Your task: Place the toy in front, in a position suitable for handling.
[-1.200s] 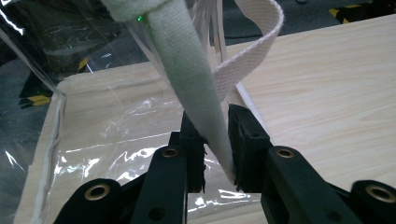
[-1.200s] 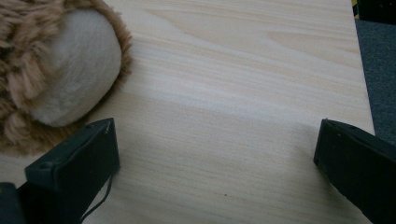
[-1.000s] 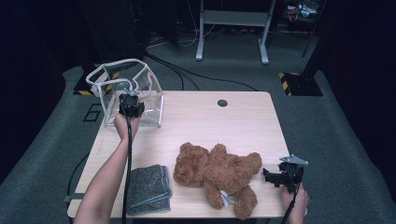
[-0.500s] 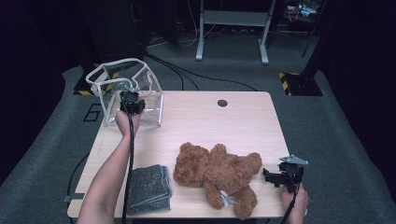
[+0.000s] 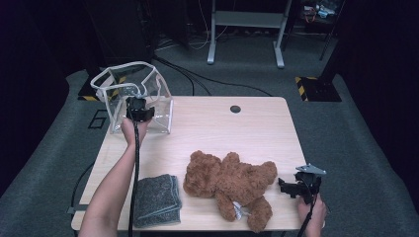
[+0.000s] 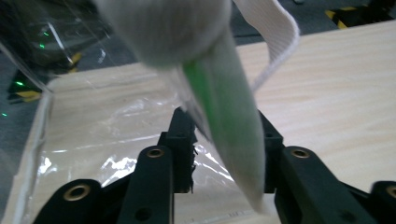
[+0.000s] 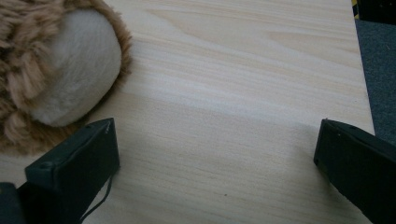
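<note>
- Now the left gripper (image 5: pixel 139 112) sits at the clear plastic bag (image 5: pixel 129 94) on the bench's (image 5: pixel 222 131) far left corner; its fingers have just been opening, the bag's white-trimmed rim (image 6: pixel 224 116) loose between them.
- Nearer, the right gripper (image 5: pixel 295 186) hangs wide open, gripping nothing.
- Just beside its fingers lies the teddy bear (image 5: pixel 230 180), long axis across the bench, foot (image 7: pixel 70 65) toward them, well apart from the bag.
- A grey folded cloth (image 5: pixel 157 200) lies to the bear's left.

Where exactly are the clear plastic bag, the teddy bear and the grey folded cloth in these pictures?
clear plastic bag (image 5: pixel 159 109), high view, on its see-through front wall.
teddy bear (image 5: pixel 232 180), high view, on the middle of its brown body.
grey folded cloth (image 5: pixel 157 200), high view, on the middle of its top surface.
</note>
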A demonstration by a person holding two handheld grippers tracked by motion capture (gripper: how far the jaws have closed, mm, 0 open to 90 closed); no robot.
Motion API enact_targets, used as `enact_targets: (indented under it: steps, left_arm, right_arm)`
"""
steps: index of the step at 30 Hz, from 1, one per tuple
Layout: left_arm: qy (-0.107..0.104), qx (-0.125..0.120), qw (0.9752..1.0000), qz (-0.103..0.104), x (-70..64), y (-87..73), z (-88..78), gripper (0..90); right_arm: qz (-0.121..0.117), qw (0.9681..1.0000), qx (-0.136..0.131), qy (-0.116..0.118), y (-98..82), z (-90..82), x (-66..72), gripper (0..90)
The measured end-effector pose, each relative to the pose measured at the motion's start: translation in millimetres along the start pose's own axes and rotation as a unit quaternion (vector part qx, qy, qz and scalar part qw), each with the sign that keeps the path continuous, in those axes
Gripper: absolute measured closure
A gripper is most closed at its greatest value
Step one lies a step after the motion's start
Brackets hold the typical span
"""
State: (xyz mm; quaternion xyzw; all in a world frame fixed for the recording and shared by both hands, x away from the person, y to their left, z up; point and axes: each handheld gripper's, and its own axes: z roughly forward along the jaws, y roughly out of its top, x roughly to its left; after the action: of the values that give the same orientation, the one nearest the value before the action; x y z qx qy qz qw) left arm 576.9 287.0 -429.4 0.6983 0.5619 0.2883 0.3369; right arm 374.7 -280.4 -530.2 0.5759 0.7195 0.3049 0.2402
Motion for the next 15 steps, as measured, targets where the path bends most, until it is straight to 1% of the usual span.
enact_targets:
  steps: [1, 2, 3, 6, 7, 8, 9, 10, 11, 12, 13, 14, 15]
  left_arm:
    - [0.0, 0.0, 1.0, 0.0, 0.0, 0.0, 0.0, 57.2]
    - [-0.012, 0.003, 0.9999, -0.005, 1.9, -2.6, -3.0, 54.6]
    - [-0.01, 0.001, 1.0, -0.001, 2.3, -5.2, -5.7, 53.1]
    - [-0.01, 0.002, 0.9999, 0.0, 3.6, -8.9, -9.2, 41.3]
    - [-0.017, 0.004, 0.9998, -0.003, 5.5, -13.9, -12.6, 38.5]
    - [-0.018, 0.003, 0.9998, -0.004, 6.7, -17.3, -14.3, 34.6]
    - [-0.021, 0.007, 0.9997, -0.003, 7.1, -20.4, -15.8, 30.7]
    - [-0.021, 0.011, 0.9997, 0.002, 7.5, -22.6, -17.2, 28.6]
    - [-0.022, 0.012, 0.9997, 0.002, 7.9, -26.0, -19.1, 25.8]
    - [-0.022, 0.012, 0.9997, 0.002, 7.9, -26.0, -19.1, 22.8]
    - [-0.029, 0.011, 0.9995, 0.0, 10.1, -33.0, -23.0, 21.8]
    - [-0.036, 0.019, 0.9992, -0.004, 11.7, -35.7, -24.6, 19.5]
    - [-0.042, 0.015, 0.999, -0.005, 13.3, -39.5, -27.0, 17.1]
  right_arm:
    - [0.0, 1.0, 0.0, 0.0, 0.0, 0.0, 0.0, 0.0]
    - [0.0, 1.0, 0.0, 0.0, 0.0, 0.0, 0.0, 0.0]
    - [0.0, 1.0, 0.0, 0.0, 0.0, 0.0, 0.0, 0.0]
    - [0.0, 1.0, 0.0, 0.0, 0.0, 0.0, 0.0, 0.0]
    - [0.0, 1.0, 0.0, 0.0, 0.0, 0.0, 0.0, 0.0]
    - [0.0, 1.0, 0.0, 0.0, 0.0, 0.0, 0.0, 0.0]
    - [0.0, 1.0, 0.0, 0.0, 0.0, 0.0, 0.0, 0.0]
    - [0.0, 1.0, 0.0, 0.0, 0.0, 0.0, 0.0, 0.0]
    - [0.0, 1.0, 0.0, 0.0, 0.0, 0.0, 0.0, 0.0]
    - [0.0, 1.0, 0.0, 0.0, 0.0, 0.0, 0.0, 0.0]
    - [0.0, 1.0, 0.0, 0.0, 0.0, 0.0, 0.0, 0.0]
    - [0.0, 1.0, 0.0, 0.0, 0.0, 0.0, 0.0, 0.0]
    - [0.0, 1.0, 0.0, 0.0, 0.0, 0.0, 0.0, 0.0]
